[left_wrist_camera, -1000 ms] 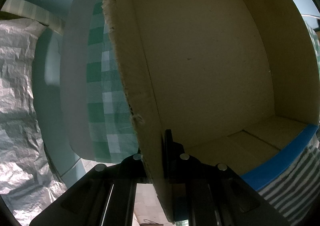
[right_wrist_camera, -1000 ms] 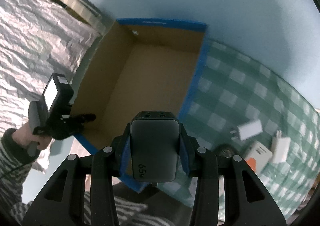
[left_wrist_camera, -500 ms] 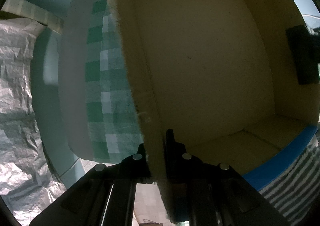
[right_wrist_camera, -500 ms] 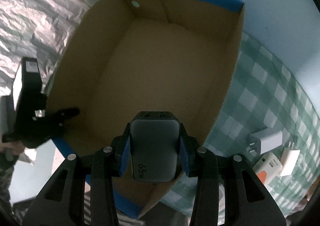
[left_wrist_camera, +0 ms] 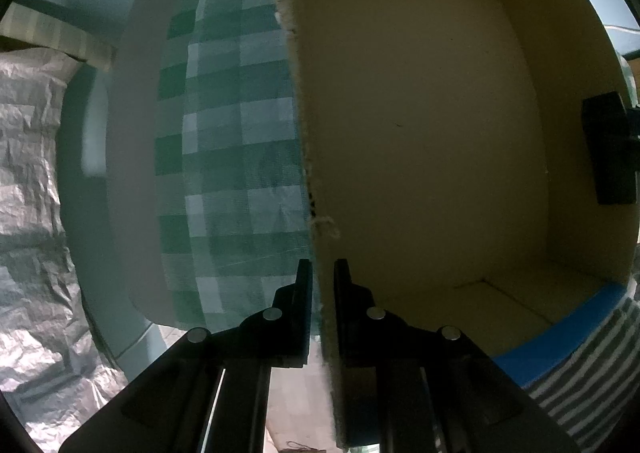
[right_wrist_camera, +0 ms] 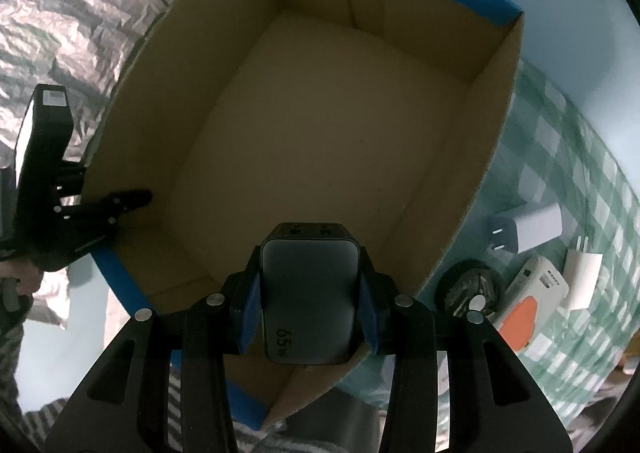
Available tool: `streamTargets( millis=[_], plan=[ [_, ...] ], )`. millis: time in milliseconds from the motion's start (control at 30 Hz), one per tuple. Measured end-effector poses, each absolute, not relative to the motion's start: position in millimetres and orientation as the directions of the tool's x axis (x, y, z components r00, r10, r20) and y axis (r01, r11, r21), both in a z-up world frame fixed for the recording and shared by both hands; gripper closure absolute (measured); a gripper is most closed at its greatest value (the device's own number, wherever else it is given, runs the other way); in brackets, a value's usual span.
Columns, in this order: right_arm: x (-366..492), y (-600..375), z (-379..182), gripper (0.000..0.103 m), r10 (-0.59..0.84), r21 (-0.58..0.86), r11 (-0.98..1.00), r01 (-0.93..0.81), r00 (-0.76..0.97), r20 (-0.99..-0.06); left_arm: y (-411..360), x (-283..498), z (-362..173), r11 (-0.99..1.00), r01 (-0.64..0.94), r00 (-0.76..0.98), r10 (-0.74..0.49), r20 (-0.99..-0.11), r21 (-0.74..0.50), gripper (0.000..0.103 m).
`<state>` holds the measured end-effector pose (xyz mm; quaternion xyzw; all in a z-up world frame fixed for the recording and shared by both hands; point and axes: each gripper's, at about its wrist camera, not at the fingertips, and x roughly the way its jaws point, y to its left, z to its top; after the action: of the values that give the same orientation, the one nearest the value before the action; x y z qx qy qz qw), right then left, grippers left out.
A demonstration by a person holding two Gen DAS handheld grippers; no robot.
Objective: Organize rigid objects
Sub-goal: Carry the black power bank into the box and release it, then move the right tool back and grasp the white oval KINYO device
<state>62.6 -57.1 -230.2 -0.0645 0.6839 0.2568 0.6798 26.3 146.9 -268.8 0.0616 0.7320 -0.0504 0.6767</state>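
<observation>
The right gripper is clamped on a dark grey charger marked 65 W, its blue pads pressing the two long sides so the block hangs end-down over the open cardboard box; this grip appears chosen to let the charger drop straight onto the bare box floor. The charger sits at 6 o'clock in the right wrist view, above the near end of the box interior. At 9 o'clock the left gripper straddles the box's side wall with its jaws nearly together on the cardboard, one finger inside and one outside, apparently to steady the box. In the left wrist view that wall edge runs between the fingers. Nothing lies inside the box to block placement. Outside it, from 3 to 4 o'clock on the green checked cloth, wait a white plug adapter, a dark round object, a white-and-orange device and a small white plug. Crinkled foil lies at 10 o'clock.
</observation>
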Motion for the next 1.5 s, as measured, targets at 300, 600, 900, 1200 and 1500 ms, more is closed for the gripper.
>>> streamTargets(
  millis=[300,600,900,1200,1500],
  plan=[
    [64,-55,-234,0.062,0.281,0.273,0.855,-0.44,-0.047,-0.958,146,21,-271,0.985,0.169,-0.068,0.034,-0.997,0.022,0.091],
    [58,-82,-202,0.038,0.34,0.307,0.857,-0.414,0.004,-0.941,145,17,-272,0.984,0.175,-0.067,0.035,-0.997,0.023,0.091],
    [51,-138,-174,0.031,0.332,0.297,0.902,-0.313,0.064,-0.941,153,20,-274,0.985,0.171,-0.068,0.034,-0.997,0.022,0.091],
    [33,-207,-205,0.031,0.284,0.278,0.951,-0.136,0.026,-0.959,157,25,-274,0.985,0.173,-0.073,0.034,-0.997,0.021,0.091],
    [21,-251,-271,0.031,0.197,0.197,0.98,-0.004,-0.056,-0.979,159,27,-272,0.984,0.174,-0.075,0.034,-0.997,0.021,0.091]
  ],
)
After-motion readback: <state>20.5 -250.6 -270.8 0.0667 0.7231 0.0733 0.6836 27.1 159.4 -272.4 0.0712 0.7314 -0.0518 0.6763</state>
